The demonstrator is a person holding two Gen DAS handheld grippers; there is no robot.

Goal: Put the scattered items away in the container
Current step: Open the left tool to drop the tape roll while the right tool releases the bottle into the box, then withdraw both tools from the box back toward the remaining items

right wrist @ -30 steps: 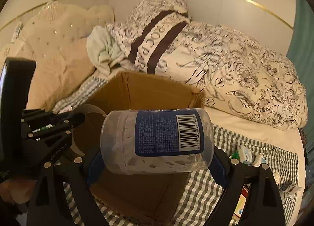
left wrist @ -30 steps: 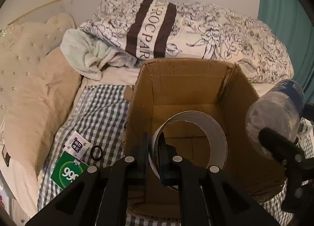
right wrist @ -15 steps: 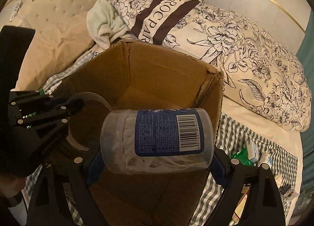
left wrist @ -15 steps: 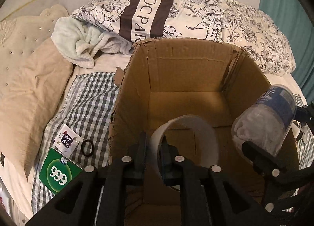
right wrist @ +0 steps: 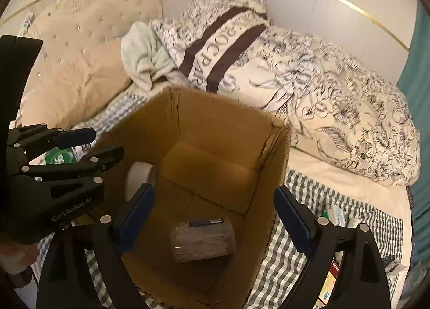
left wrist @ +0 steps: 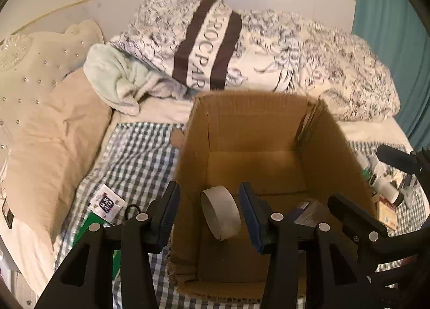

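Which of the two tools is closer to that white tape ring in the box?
Left. The left tool, jaws just opened, hangs right above the tape ring, not gripping it. The right tool hangs open over the plastic jar on the floor of the cardboard box.

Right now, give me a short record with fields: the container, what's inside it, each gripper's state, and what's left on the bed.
container: open brown cardboard box on the grey checked bedspread
inside: white roll of tape on edge by the left wall; clear plastic jar with a blue label lying on its side on the floor
left gripper: open above the box, jaws just opened, pads clear of the tape
right gripper: open, empty, above the jar
left outside: green packet, small white sachet, black ring
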